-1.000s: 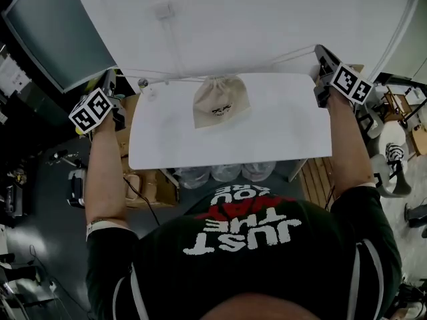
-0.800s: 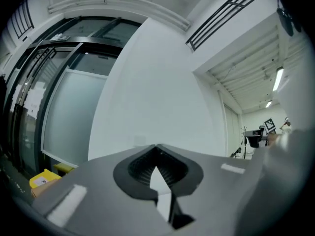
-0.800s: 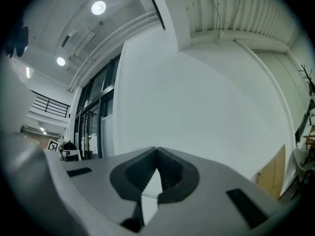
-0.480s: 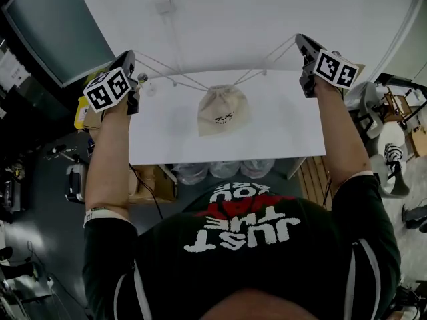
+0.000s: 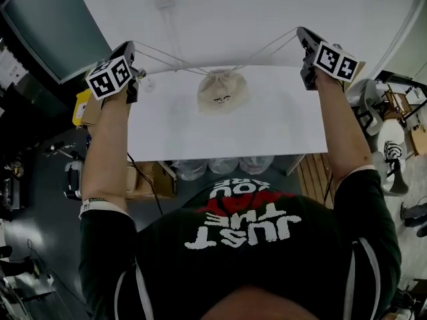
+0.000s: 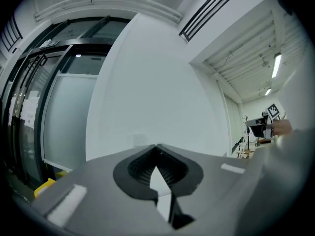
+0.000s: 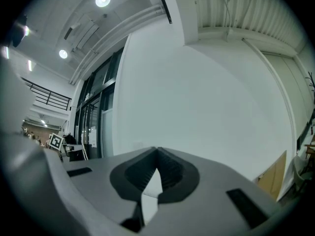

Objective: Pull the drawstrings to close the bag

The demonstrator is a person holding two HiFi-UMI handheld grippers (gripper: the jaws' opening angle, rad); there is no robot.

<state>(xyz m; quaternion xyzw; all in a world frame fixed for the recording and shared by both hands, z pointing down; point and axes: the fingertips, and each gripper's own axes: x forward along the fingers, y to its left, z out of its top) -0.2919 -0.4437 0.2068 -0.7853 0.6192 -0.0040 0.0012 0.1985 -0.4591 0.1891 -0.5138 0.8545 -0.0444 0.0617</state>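
Cloth bag | mouth points away from person | drawstrings splay sideways

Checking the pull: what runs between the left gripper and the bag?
Two white drawstring strands, stretched from the left gripper to the bag, seen in the head view.

A white rectangular table carries the things; a small cream drawstring bag with dark print lies on it at the middle of the table's far edge, mouth gathered; its drawstrings rise off the table to both sides; near the table's far left corner sits a small pale item, too small to identify.
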